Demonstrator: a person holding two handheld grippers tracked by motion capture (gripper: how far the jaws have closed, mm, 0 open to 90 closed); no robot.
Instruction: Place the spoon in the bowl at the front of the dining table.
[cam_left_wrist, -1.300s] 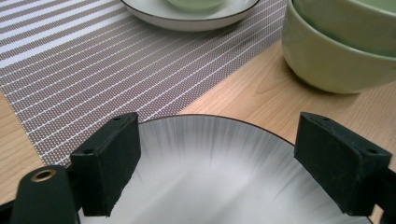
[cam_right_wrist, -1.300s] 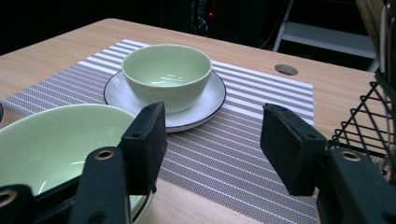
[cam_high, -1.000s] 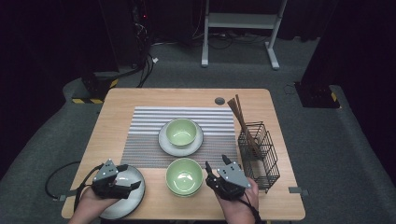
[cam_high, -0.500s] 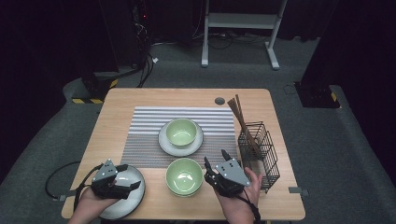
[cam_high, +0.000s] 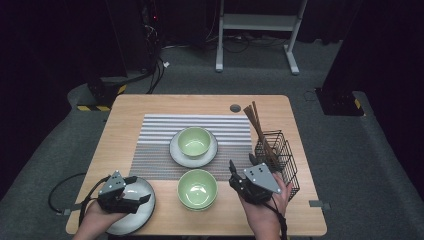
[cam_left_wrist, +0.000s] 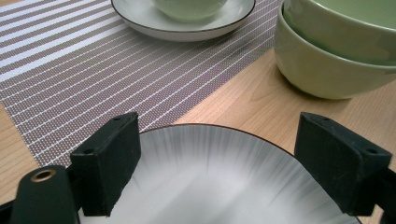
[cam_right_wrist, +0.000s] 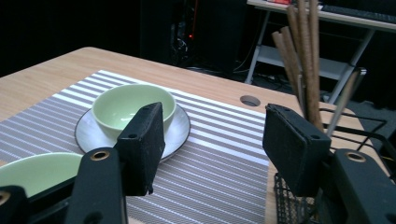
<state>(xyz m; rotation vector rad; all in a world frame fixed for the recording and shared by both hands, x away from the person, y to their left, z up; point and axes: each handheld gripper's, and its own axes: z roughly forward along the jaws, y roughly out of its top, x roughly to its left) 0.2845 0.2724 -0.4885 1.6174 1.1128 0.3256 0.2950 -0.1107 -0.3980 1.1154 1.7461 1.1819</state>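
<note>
My left gripper (cam_high: 140, 189) hovers open at the near left, just over a white plate with a dark rim (cam_high: 131, 216). In the left gripper view its jaws (cam_left_wrist: 224, 156) stand wide apart above that plate (cam_left_wrist: 219, 186), with nothing between them. My right gripper (cam_high: 241, 163) is open too, held just to the right of two stacked green bowls (cam_high: 197, 189) and empty (cam_right_wrist: 217, 140). Another green bowl (cam_high: 194, 141) sits on a white plate (cam_high: 175, 152) in the middle of the striped placemat (cam_high: 155, 135).
A black wire basket (cam_high: 280, 156) holding brown chopsticks (cam_high: 257, 125) stands at the right edge, close beside my right gripper. A small round hole (cam_high: 235, 108) marks the far side of the wooden table (cam_high: 125, 112). Cables trail off the near left corner.
My right gripper has edged slightly forward and turned a little beside the stacked bowls. The left gripper stays over the plate.
</note>
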